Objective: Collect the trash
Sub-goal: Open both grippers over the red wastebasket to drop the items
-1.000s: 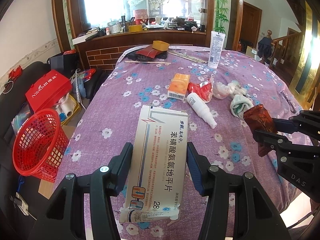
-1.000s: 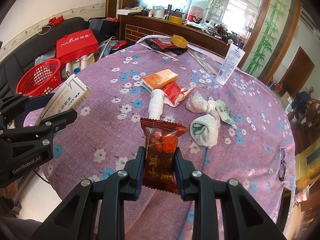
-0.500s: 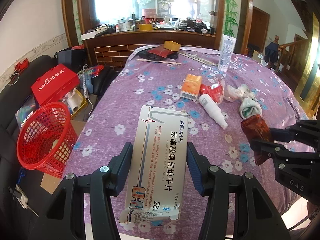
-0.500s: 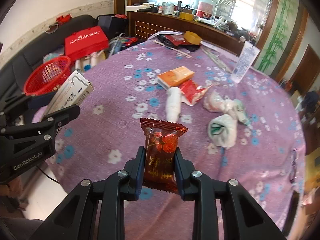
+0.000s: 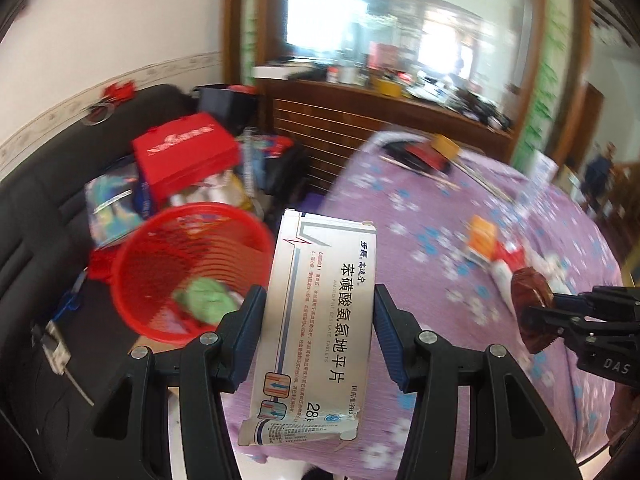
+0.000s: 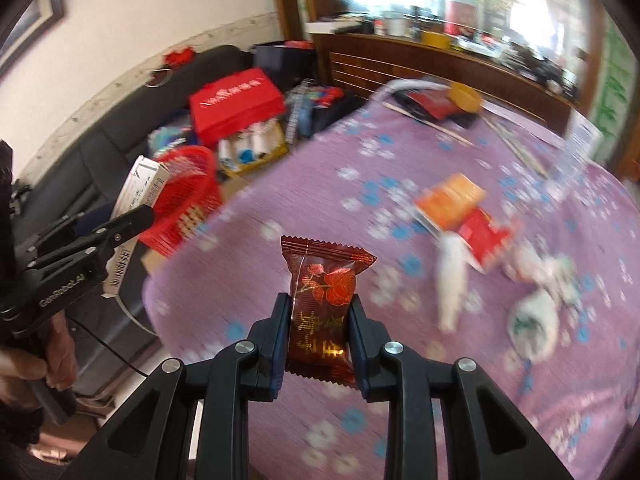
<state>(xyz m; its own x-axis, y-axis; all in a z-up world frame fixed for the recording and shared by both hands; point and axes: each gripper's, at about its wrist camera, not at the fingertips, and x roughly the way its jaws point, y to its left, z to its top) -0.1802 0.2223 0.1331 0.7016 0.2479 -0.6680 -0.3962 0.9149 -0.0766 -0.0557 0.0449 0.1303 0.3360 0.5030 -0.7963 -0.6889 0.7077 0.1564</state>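
Background blurred by motion. Left gripper (image 5: pixel 318 320) clamps the medicine box (image 5: pixel 316 320) at the table's (image 5: pixel 420 208) left edge, beside the red basket (image 5: pixel 188 264). Right gripper (image 6: pixel 320 332) pinches the snack packet (image 6: pixel 322 304) above the near edge. Basket contents unclear.

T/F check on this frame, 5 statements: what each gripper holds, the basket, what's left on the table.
1. The left gripper is shut on a white medicine box. True.
2. The right gripper is empty. False: it is shut on a dark red snack packet.
3. The red basket stands on the purple tablecloth. False: it sits off the table, beside its edge, in front of the black sofa.
4. The basket already holds something green. True.
5. The table has been cleared. False: an orange box, a white bottle and other litter lie there.
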